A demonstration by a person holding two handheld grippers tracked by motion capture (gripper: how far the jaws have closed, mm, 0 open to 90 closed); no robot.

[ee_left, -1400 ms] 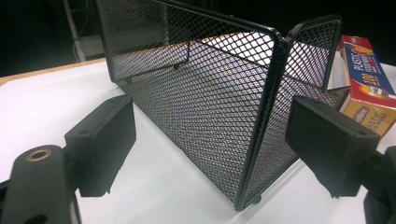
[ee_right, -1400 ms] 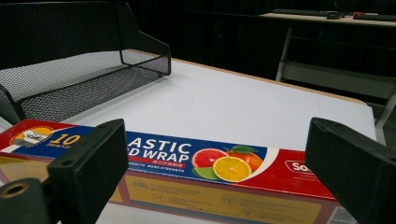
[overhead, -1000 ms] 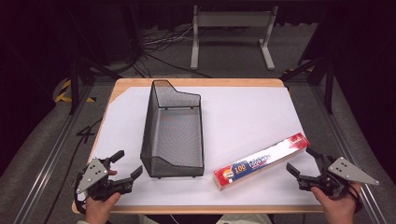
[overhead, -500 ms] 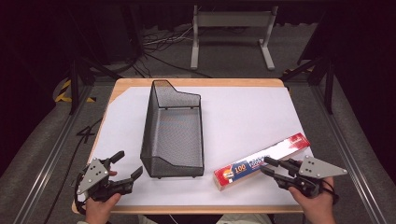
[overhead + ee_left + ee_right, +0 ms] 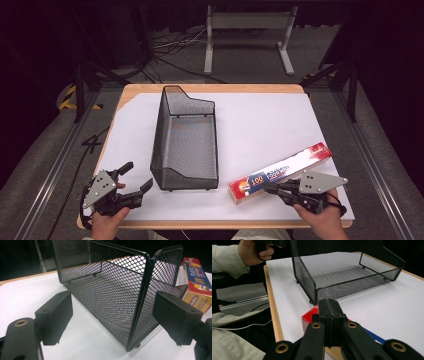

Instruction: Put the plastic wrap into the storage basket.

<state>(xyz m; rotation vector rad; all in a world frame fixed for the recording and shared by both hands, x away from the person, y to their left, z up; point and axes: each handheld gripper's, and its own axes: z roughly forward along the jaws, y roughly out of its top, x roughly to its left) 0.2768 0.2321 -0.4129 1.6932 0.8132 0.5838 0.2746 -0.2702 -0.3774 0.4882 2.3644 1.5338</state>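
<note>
at the near edge of the worktop [image 5: 260,120], at about 7 o'clock, the left hand [image 5: 106,226] holds the left tool [image 5: 136,181]. its jaws are spread wide with nothing between them, and they point toward the near left corner of the mesh basket [image 5: 186,145]. in the left gripper view this corner of the basket stands just in front of the two open jaws, apart from them.

at about 5 o'clock the right hand [image 5: 320,216] holds the right tool [image 5: 269,188]. in the right gripper view its two jaws are pressed together, side by side, and their tips are over the red near end of the box [image 5: 310,315]. i cannot tell if the tips touch the box. nothing is between them.

the box of plastic wrap [image 5: 280,172] lies flat on the white sheet, near the right front of the worktop. it is long, red and blue, and it runs obliquely from the near end beside the basket toward 2 o'clock.

the black mesh basket stands upright at the middle left of the worktop, open at the top and empty. its long side runs from near to far, and its far wall is higher than the near one.

behind the worktop, at 12 o'clock, cables [image 5: 170,55] and a metal stand [image 5: 247,30] are on the dark floor.
</note>
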